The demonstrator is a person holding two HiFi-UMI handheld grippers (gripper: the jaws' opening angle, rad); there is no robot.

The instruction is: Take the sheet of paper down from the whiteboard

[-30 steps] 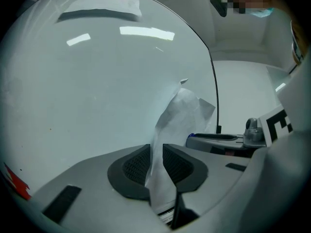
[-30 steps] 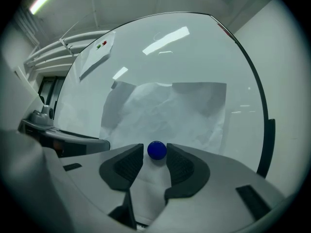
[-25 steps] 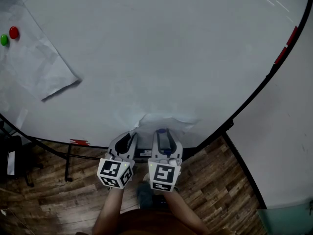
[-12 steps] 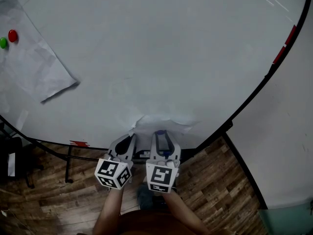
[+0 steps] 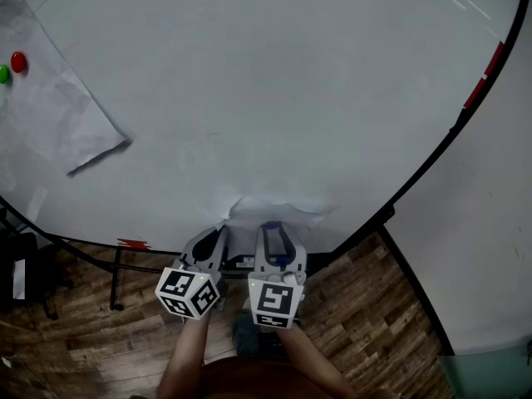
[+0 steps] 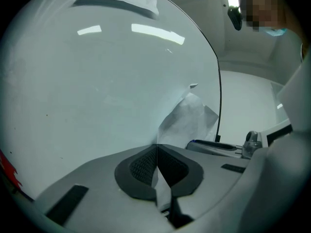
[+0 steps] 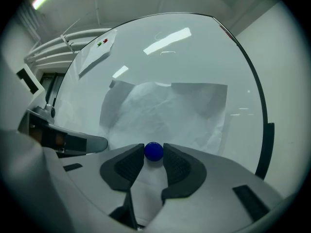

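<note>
A crumpled white sheet of paper (image 5: pixel 277 207) lies against the lower edge of the whiteboard (image 5: pixel 274 81). My left gripper (image 5: pixel 218 233) is shut on the sheet's left edge; in the left gripper view the paper (image 6: pixel 188 121) runs out from between the closed pads (image 6: pixel 141 165). My right gripper (image 5: pixel 271 227) sits just to the right, shut on a small blue magnet (image 7: pixel 154 151) at the sheet's (image 7: pixel 167 111) lower edge. The two grippers are side by side, almost touching.
A second sheet (image 5: pixel 58 106) hangs at the board's upper left under a red magnet (image 5: pixel 18 61) and a green magnet (image 5: pixel 3 74). The board's black frame (image 5: pixel 432 160) curves down the right. Below are the stand's legs (image 5: pixel 116 277) and wood floor (image 5: pixel 366 306).
Both grippers have drawn back slightly toward me, keeping their holds. The sheet's lower edge has shifted a little with them.
</note>
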